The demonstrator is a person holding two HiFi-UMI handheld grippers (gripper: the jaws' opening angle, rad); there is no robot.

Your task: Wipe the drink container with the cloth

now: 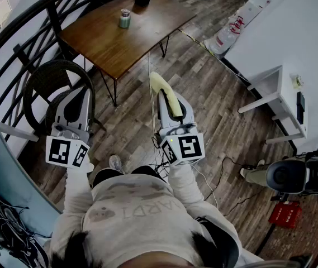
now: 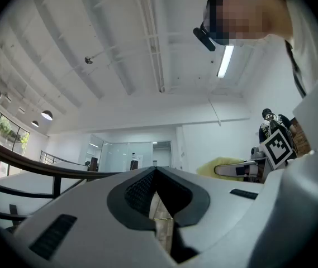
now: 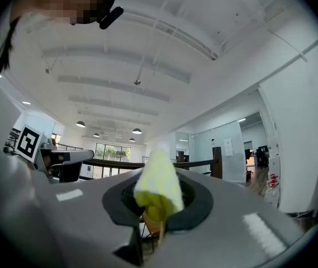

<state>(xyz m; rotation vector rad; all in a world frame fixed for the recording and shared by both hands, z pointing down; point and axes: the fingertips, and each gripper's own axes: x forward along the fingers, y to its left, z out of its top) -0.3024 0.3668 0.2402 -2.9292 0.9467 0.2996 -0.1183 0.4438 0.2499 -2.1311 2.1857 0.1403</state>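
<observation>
**Cloth in hand, container still a walk away**

The wooden desk (image 1: pixel 147 29) lies ahead of the person, across a stretch of plank floor, with a dark round-backed chair (image 1: pixel 44 80) just beside its near-left corner. Both grippers are held up in front of the body, well short of the desk.

The left gripper (image 1: pixel 79 94) has its jaws pressed together on nothing. Its own view shows them meeting at the tips, with only ceiling and railing beyond. The right gripper (image 1: pixel 174 98) is pinching the yellow cloth (image 3: pixel 157 191), and a loose fold stands up past the jaws. From the head view, the cloth's long axis points forward and a little left, roughly toward the desk.

The drink container (image 1: pixel 124 19) stands upright on the far part of the desk, apart from the dark object behind it. It looks like a green tumbler with a pale lid (too small here to be sure). It lies ahead of and between the two grippers, about equally far from each, so I judge both arms must travel forward, with the right angling left.
</observation>
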